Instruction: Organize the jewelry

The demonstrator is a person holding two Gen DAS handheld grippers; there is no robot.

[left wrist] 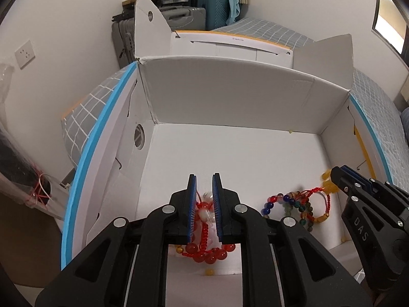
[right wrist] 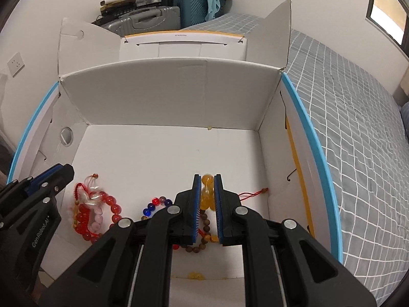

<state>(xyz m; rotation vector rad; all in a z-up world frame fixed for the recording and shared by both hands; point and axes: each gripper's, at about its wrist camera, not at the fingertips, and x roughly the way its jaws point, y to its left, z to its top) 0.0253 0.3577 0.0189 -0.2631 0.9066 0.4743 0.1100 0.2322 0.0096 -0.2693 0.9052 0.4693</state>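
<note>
Left gripper, jaws slightly apart, apparently releases the red bead bracelet; right gripper pinches the amber bead bracelet. Lift straight toward twelve o'clock, avoiding snags.

Background's pretty cluttered: a teal suitcase and a grey suitcase stacked with junk in the corner, a bed with a grey grid-pattern sheet on the right, plus a wall socket on the left.
</note>
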